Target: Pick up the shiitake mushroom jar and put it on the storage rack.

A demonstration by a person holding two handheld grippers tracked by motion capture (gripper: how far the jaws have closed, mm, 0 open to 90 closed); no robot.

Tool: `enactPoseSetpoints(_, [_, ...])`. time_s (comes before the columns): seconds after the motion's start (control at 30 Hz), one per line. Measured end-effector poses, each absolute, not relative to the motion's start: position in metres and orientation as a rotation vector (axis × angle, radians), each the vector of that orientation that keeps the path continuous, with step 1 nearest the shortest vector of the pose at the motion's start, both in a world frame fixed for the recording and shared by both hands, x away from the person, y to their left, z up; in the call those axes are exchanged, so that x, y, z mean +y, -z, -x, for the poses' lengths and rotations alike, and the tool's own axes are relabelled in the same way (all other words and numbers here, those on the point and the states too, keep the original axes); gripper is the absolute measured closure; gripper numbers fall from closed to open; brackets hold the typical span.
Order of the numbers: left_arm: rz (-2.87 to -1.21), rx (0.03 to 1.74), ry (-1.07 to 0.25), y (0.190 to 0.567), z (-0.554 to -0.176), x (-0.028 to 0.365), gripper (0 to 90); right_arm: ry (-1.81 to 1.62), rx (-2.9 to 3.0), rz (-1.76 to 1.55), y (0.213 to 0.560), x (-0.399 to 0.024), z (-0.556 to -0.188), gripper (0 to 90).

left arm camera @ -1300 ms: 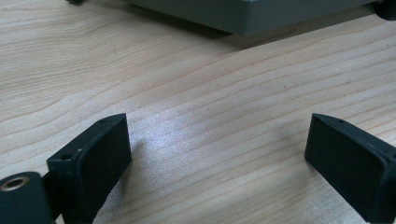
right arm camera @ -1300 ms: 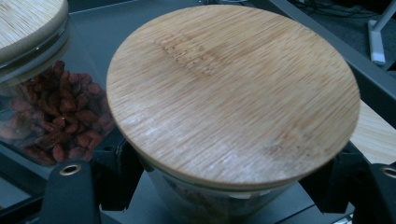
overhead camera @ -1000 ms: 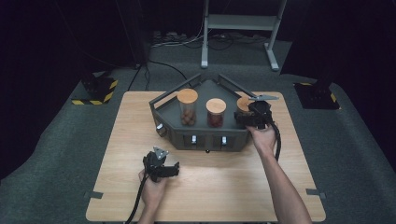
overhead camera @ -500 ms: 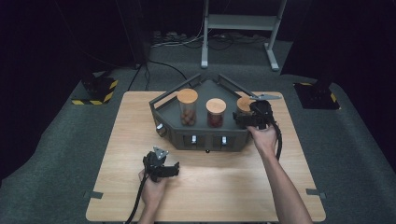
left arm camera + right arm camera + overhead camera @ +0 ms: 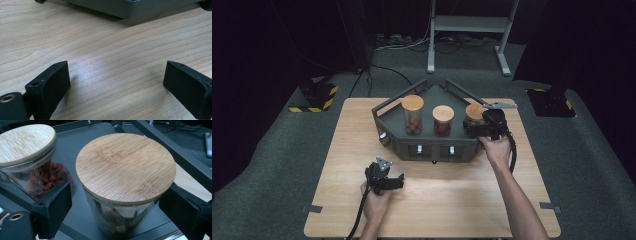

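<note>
At the tray's [image 5: 387,117] three o'clock end, my right gripper [image 5: 117,212] has just been opening, jaws now wide around the right jar [image 5: 125,195] but not pressing, so I'd centre on the glass below the lid [image 5: 125,167] before squeezing.

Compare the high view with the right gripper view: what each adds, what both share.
High view: the whole light wooden table, the left claw open over it, a tall wood-lidded glass jar of brown nuts. Right gripper view: pale and brown chunks in the round bamboo-lidded glass jar, sitting between the right claw's jaws, which have just been opening. Both: the dark grey metal tray, that jar, the red-berry jar.
</note>
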State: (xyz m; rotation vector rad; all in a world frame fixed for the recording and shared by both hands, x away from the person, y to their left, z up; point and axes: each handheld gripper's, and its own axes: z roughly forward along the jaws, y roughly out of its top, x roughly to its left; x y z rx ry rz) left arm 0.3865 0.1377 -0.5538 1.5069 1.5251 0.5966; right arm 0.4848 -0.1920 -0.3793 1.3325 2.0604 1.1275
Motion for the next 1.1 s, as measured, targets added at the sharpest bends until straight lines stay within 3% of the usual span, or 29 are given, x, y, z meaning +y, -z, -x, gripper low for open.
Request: enactPoseSetpoints(1.1, [-1.503,1.525,-0.596,0.554,-0.387,0.138,6.7,-1.187,2.05,-1.282,0.369,-0.199,-0.464,10.3])
